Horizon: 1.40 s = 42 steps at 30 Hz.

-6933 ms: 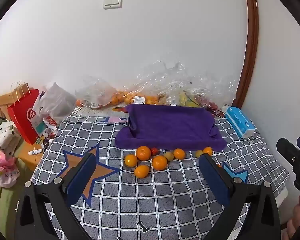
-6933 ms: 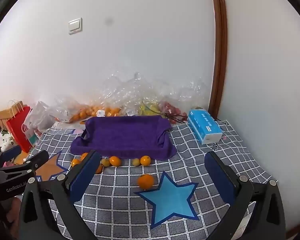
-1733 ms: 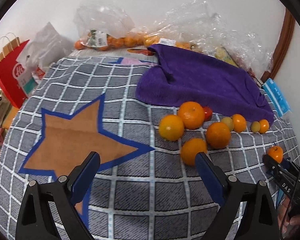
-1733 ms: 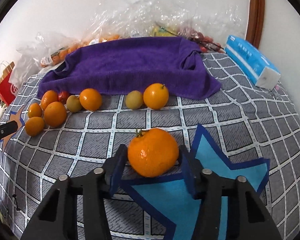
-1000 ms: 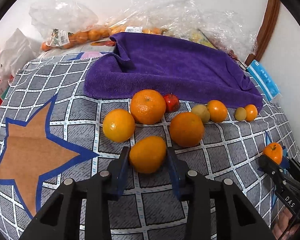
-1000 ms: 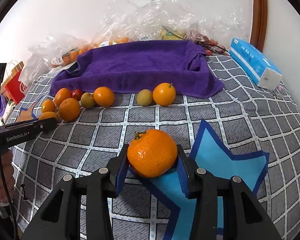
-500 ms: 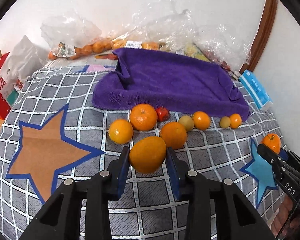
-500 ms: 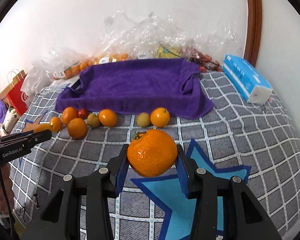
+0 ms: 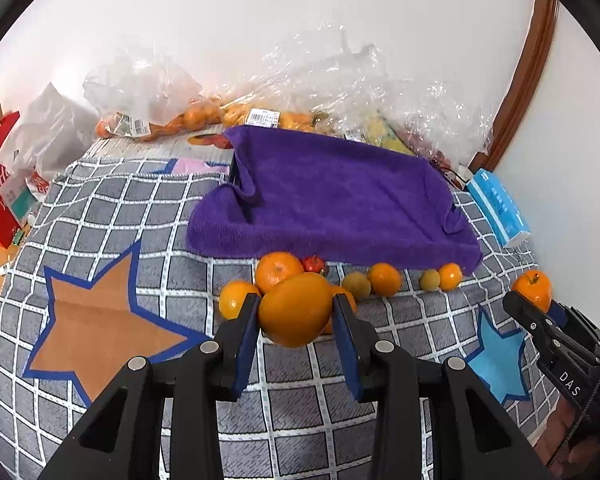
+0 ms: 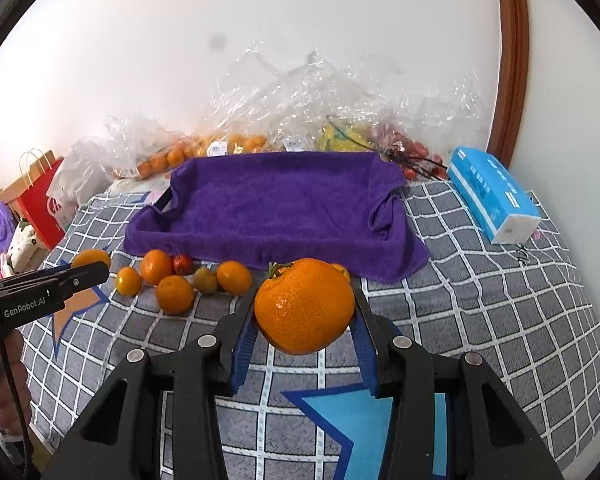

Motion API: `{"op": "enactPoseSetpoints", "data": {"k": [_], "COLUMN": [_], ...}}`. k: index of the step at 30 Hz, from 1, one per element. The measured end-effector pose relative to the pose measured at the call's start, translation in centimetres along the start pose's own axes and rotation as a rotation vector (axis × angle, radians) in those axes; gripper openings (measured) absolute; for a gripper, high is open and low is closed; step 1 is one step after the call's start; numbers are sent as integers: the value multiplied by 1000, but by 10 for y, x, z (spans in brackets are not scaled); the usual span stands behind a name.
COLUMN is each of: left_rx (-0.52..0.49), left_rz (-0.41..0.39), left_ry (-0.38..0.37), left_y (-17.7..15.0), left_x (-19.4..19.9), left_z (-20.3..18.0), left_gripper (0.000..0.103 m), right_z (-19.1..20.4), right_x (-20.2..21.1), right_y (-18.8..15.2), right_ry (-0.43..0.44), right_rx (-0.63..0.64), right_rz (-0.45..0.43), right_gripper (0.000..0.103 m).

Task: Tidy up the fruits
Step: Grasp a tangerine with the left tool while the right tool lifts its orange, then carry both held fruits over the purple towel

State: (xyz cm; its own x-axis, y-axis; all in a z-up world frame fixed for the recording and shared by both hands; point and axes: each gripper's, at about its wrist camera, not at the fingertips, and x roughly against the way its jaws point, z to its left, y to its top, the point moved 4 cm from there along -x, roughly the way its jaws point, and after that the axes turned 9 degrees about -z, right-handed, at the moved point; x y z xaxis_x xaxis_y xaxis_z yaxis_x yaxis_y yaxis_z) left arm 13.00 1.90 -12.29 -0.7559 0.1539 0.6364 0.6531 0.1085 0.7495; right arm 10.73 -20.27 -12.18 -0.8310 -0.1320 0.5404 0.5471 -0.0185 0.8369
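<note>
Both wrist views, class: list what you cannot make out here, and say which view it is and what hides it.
- Left wrist view: the orange fruit behind the held orange is mostly covered by it and the left gripper.
- Right wrist view: a small orange fruit peeks from behind the held mandarin in the right gripper.
- Both views: whatever lies under the purple towel is covered.
- Bagged fruit in the plastic bags: glare blurs it.

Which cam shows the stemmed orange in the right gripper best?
Right wrist: the stemmed orange fills the centre between the right gripper pads, stem visible. Left wrist shows it small at the right edge, partly hidden.
</note>
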Motion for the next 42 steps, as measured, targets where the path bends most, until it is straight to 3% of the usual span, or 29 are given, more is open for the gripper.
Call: {"op": "enactPoseSetpoints", "data": {"k": [25,42], "left_rx": [2,-2], "left_rz": [-81,-58], "left_ry": [36,14], "left_y": [80,118], "left_x": [-11,-66], "left_z": [1,-2], "left_gripper": [34,34], "right_z": [3,-19], "right_x": [-38,-92], "right_y": [78,113], "right_ry": [13,-3], "right_rx": [10,-2], "right_rz": [-75,-65], "right_gripper": [44,44]}}
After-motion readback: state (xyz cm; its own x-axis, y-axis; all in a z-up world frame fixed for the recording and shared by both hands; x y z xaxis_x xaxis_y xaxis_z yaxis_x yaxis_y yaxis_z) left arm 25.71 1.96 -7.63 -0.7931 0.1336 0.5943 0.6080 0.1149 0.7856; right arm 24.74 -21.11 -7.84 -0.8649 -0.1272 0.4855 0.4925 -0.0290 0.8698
